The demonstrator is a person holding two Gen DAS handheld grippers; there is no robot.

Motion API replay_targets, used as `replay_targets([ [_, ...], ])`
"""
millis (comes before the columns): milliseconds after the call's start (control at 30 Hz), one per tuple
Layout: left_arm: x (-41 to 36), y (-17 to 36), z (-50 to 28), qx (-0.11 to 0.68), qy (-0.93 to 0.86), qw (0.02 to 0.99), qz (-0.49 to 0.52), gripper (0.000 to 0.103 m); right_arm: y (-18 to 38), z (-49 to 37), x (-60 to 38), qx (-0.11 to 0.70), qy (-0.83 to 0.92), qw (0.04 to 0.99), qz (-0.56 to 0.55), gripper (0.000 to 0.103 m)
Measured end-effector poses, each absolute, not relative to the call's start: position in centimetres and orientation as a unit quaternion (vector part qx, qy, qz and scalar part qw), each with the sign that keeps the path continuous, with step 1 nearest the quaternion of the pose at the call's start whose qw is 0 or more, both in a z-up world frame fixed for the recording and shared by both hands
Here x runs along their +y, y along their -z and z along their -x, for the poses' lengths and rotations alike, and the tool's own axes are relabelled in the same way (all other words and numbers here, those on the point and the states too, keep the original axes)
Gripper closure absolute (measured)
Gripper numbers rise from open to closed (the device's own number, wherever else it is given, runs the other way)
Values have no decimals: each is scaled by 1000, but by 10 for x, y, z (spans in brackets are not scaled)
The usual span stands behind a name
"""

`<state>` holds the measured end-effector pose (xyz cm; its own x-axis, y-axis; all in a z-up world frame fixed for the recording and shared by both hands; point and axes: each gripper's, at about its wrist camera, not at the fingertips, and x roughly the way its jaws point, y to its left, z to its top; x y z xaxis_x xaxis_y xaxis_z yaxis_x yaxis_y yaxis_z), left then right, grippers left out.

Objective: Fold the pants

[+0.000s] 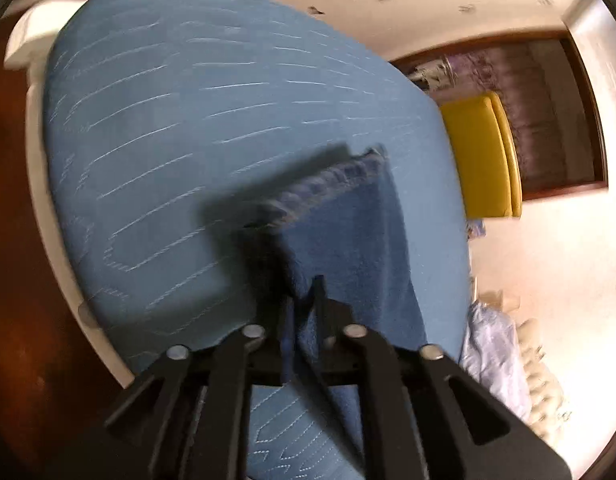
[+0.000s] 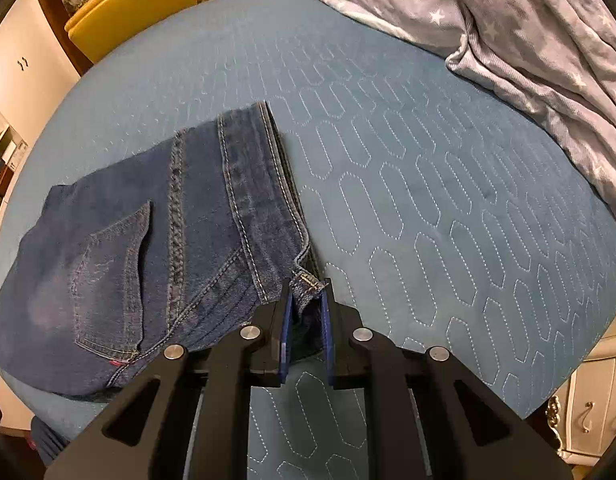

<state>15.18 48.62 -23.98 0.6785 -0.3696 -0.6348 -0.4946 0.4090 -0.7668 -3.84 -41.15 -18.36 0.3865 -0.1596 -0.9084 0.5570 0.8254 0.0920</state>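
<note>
Dark blue denim jeans: spread on the quilted blue bed cover, waistband end toward the near edge of the bed, back pocket facing up, legs trailing off toward the left edge.

Right gripper: angled steeply down, jaws nearly closed, blue pads clamped on the waistband corner beside a belt loop.

Left gripper: jaws narrow, a fold of blue denim leg pinched between them; hemmed cuff hanging ahead of the fingers, raised off the cover. Picture motion-blurred; exact pad contact hard to read, cloth evidently gripped.

Step in hand, by judgement: lengthwise or end-to-end fold, one end held at the waistband, the other lifted by the leg.

Next move, by judgement: leg end carried over toward the waistband, edges matched, both grips kept firm until the cloth lies flat, then release.

Also present: grey star-print blanket at the far right corner of the bed; yellow chair beyond the far edge.
</note>
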Motion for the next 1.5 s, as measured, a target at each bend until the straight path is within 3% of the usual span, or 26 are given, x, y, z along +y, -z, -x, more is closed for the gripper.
replay_targets([
  [67, 493, 236, -140, 368, -40, 742, 559, 55, 187, 36, -413, 512, 222, 807, -192, 92],
  [100, 499, 234, -133, 356, -49, 747, 559, 52, 188, 35, -414, 512, 223, 806, -194, 92],
  [500, 510, 273, -135, 338, 15, 739, 582, 55, 193, 33, -412, 520, 229, 801, -190, 93],
  [600, 500, 278, -135, 339, 43, 740, 579, 70, 194, 29, -410, 525, 235, 797, -182, 93],
  [867, 488, 301, -121, 317, 67, 717, 617, 70, 194, 29, -405, 530, 240, 795, -173, 92],
  [933, 492, 307, -123, 312, 70, 707, 631, 82, 195, 28, -404, 531, 242, 794, -170, 92],
  [967, 495, 310, -121, 316, 64, 708, 628, 97, 194, 29, -404, 530, 243, 794, -171, 92],
  [1133, 485, 251, -120, 332, 33, 756, 563, 98, 191, 33, -404, 525, 237, 798, -173, 93],
  [1367, 483, 270, -129, 372, -25, 746, 552, 97, 193, 38, -405, 517, 232, 805, -177, 92],
  [1400, 483, 268, -129, 379, -33, 744, 549, 93, 192, 41, -408, 514, 232, 806, -181, 92],
  [1467, 489, 261, -120, 379, -73, 748, 540, 72, 187, 49, -416, 501, 231, 809, -201, 89],
  [1500, 491, 254, -114, 377, -94, 754, 530, 68, 185, 53, -419, 495, 225, 813, -207, 85],
])
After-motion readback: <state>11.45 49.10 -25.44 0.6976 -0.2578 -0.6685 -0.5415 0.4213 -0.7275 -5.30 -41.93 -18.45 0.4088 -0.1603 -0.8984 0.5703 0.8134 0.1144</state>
